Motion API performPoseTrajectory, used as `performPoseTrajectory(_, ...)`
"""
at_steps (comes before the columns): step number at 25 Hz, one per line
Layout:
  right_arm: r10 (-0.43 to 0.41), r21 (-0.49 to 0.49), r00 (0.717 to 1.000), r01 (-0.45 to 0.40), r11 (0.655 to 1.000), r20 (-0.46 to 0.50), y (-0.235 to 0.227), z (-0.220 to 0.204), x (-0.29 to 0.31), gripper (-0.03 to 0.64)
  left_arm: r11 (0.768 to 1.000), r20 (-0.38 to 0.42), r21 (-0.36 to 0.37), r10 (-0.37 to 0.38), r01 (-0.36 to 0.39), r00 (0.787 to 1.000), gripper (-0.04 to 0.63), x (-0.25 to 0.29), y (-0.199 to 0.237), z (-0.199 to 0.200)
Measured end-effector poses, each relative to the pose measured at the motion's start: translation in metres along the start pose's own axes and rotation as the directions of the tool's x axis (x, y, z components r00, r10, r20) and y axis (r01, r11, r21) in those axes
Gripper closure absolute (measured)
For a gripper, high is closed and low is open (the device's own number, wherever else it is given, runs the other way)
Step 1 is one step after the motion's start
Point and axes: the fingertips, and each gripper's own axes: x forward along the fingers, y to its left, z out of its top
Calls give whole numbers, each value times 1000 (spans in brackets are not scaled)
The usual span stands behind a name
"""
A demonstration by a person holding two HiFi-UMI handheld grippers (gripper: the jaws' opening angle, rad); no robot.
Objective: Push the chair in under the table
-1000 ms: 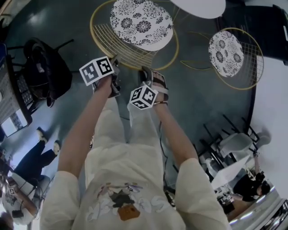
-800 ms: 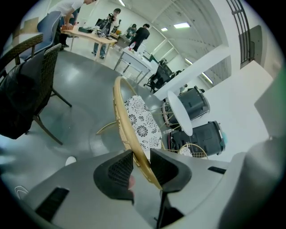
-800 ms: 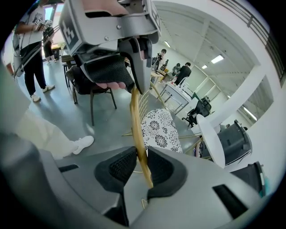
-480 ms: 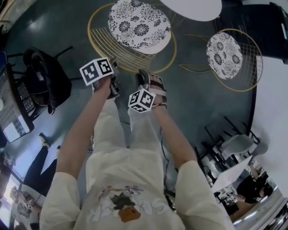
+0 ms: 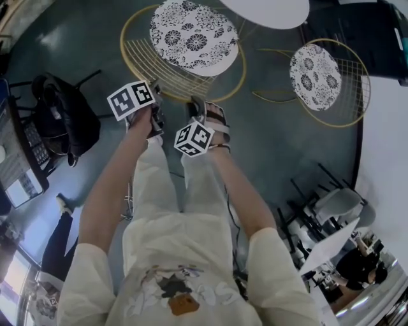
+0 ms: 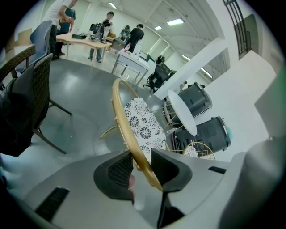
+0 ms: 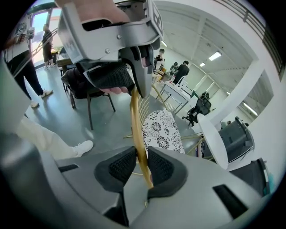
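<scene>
A gold wire chair with a floral cushion stands before the white round table, its back rim toward me. Both grippers are at that rim. In the left gripper view the rim runs between the jaws of my left gripper. Those jaws are opening, and a gap shows at the left pad. In the right gripper view my right gripper is shut on the rim, both pads against it. The left gripper shows just above on the same rim.
A second gold chair stands to the right of the table. A black chair with a bag is at the left. Dark bins sit beyond the table. Stacked chairs stand at the lower right, and people are at desks far back.
My left gripper has shifted a little to the left along the rim. The right gripper has stayed where it was on the rim. A bystander at the lower left has moved partly out of view.
</scene>
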Motion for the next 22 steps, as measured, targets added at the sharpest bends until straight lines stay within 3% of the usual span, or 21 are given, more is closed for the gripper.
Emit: performPoseTrajectory(22, -28, 73, 999, 31, 997, -42, -22, 45, 30, 541, 993, -33, 113, -20, 23, 999, 476, 15, -2, 67)
